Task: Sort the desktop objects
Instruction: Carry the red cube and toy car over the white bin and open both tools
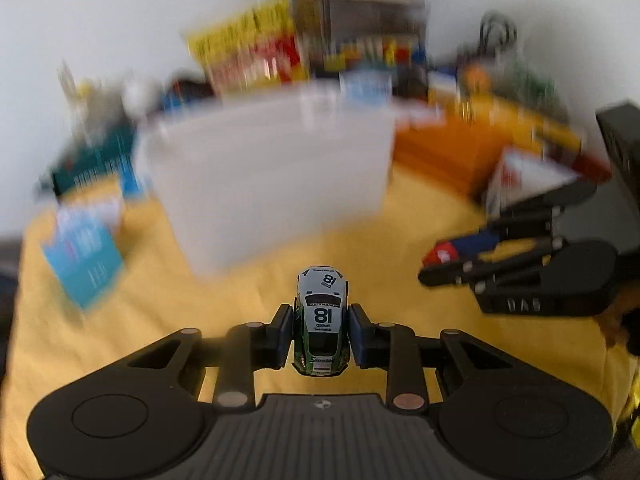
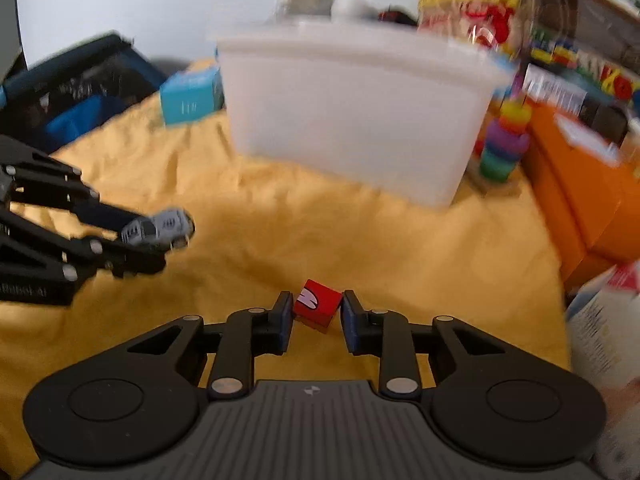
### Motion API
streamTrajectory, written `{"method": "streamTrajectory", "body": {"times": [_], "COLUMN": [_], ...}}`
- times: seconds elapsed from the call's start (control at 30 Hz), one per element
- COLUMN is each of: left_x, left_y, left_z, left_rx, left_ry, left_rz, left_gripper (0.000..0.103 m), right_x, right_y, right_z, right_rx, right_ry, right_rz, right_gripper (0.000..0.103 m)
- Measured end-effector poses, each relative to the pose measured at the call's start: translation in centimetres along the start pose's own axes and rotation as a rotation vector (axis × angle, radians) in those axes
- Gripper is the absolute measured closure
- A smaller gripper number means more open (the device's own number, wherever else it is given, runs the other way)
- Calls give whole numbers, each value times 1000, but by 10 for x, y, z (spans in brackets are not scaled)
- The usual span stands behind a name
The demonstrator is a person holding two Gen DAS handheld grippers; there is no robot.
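Note:
In the left wrist view a small white and green toy car (image 1: pixel 322 320) with the number 18 on its roof sits between the pads of my left gripper (image 1: pixel 322 336), which is shut on it above the yellow cloth (image 1: pixel 152 280). My right gripper (image 2: pixel 316 316) is shut on a red cube (image 2: pixel 318 306) with a white mark. The left wrist view shows that gripper (image 1: pixel 436 268) at the right with the cube (image 1: pixel 442 254) in its tips. From the right wrist view the left gripper (image 2: pixel 160 240) appears at the left, carrying the car (image 2: pixel 160 228). A white plastic bin (image 2: pixel 352 120) stands behind both.
A blue box (image 2: pixel 192 98) and a dark blue crate (image 2: pixel 76 88) lie left of the bin. A rainbow ring stacker (image 2: pixel 504 144), orange boxes (image 2: pixel 580 184) and a white carton (image 2: pixel 608 328) crowd the right side. Colourful packages (image 1: pixel 248 52) line the back.

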State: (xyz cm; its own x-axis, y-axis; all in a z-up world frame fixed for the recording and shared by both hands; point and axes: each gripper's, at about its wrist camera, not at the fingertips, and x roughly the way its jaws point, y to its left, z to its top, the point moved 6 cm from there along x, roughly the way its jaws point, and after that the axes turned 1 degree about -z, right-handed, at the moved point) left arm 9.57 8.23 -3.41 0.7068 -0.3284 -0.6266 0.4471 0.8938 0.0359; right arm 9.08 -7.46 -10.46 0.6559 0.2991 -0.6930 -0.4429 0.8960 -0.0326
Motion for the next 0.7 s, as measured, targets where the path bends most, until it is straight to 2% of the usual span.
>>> {"method": "streamTrajectory", "body": {"times": [0.13, 0.23, 0.37, 0.5, 0.6, 0.7], "left_x": [-9, 3, 23, 51, 76, 96], "left_y": [19, 35, 58, 74, 82, 87], "left_z": [65, 103, 141, 159, 159, 150], "left_rx": [38, 83, 53, 39, 24, -4], "left_ry": [-96, -116, -104, -63, -7, 45], "left_rz": [21, 72, 107, 142, 164, 175], "left_gripper": [70, 70, 70, 70, 70, 70], "right_x": [-25, -25, -13, 1, 17, 40], "right_y": [-15, -29, -41, -51, -57, -63], "right_z": [48, 88, 137, 175, 194, 202], "right_rx": [29, 79, 60, 44, 87, 127], "right_ry": [-115, -168, -195, -206, -192, -141], "right_rz": [9, 47, 1, -29, -1, -2], "right_gripper": [74, 74, 74, 74, 74, 74]}}
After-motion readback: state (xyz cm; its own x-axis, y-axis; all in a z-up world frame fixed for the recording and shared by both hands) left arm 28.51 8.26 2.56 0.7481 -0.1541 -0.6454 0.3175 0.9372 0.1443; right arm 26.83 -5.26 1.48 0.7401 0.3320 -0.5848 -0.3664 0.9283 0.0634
